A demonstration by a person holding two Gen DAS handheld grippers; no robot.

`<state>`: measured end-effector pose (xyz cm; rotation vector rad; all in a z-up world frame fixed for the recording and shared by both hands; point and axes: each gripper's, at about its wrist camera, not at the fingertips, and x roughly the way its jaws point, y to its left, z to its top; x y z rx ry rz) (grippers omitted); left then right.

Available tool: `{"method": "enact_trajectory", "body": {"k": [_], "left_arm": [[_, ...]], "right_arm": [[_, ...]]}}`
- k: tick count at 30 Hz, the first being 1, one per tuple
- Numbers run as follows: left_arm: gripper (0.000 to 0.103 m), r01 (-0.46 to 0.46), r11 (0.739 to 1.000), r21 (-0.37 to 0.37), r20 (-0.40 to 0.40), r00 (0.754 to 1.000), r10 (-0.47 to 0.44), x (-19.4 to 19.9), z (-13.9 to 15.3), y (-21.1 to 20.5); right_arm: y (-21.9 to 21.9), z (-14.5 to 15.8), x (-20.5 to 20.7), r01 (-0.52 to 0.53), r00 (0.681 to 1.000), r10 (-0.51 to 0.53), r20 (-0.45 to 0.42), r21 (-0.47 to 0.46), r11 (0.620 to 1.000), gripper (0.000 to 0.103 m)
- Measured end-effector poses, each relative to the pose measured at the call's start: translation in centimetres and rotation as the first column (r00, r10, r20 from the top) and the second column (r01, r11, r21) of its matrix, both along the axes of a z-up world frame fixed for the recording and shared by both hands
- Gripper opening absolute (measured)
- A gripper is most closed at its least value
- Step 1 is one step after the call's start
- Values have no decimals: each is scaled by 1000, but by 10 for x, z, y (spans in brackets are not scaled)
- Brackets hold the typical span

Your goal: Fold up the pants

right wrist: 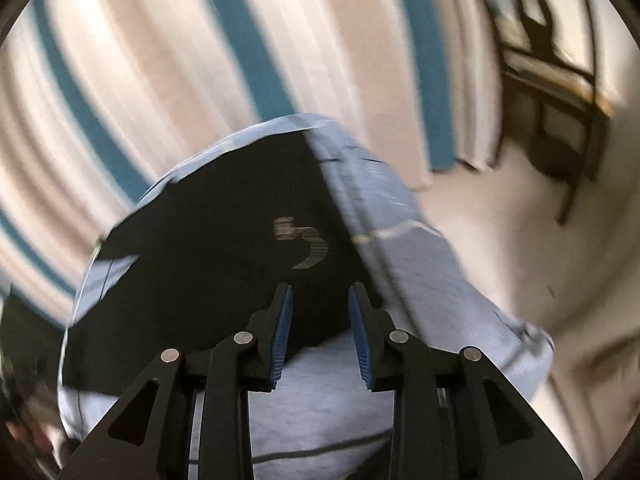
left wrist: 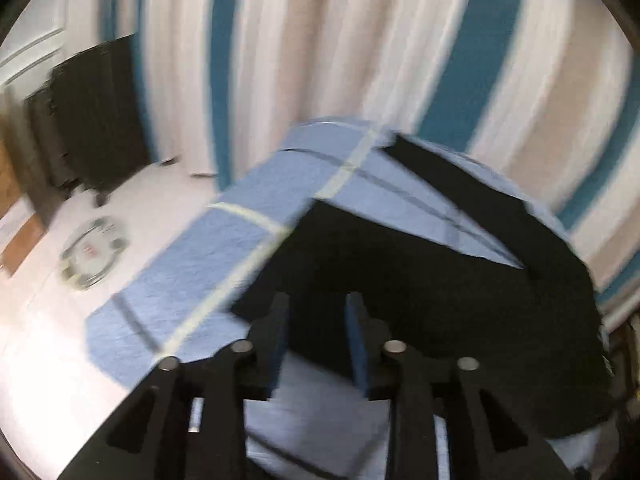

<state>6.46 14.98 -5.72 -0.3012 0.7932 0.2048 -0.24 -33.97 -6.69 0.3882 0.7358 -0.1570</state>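
The black pants (right wrist: pixel 224 248) bore one pale striped mark shaped like a "5" or "S"; blur left it uncertain. Nothing else was legible.

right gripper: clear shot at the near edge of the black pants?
Probably yes. The right gripper is open, the black pants lie right ahead on the blue blanket, and nothing sits between them.

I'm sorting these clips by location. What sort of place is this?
Probably a room in a home, perhaps a bedroom: black pants lie on a light blue checked blanket, long white, beige and teal striped curtains hang behind, and a round glass bathroom scale sits on the pale floor.
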Motion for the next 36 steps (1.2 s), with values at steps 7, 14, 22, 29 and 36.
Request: {"method": "enact_trajectory", "body": {"k": [7,14,22,29,36], "left_arm": [[38,364,931,-42,-27,931,-365,17,-31,-109],[38,420,907,0,-98,903,-418,16,-63,-136],[38,402,913,73,-92,914,-395,-1,-40,-137],[39,390,915,102,-95,920,-381,-7,-38,-136],[39,397,911,114,-150,913,-379,-11,-59,-140]], "right_arm": [[12,-36,43,-98,993,89,-76,-115,989,30],[1,-36,34,-110,990,100,-99,-106,988,30],[57,-9,16,-274,962,272,-30,-143,951,39],[86,-30,20,-368,929,360,-83,-139,919,39],[89,-40,23,-381,922,364,-132,-142,914,39]]}}
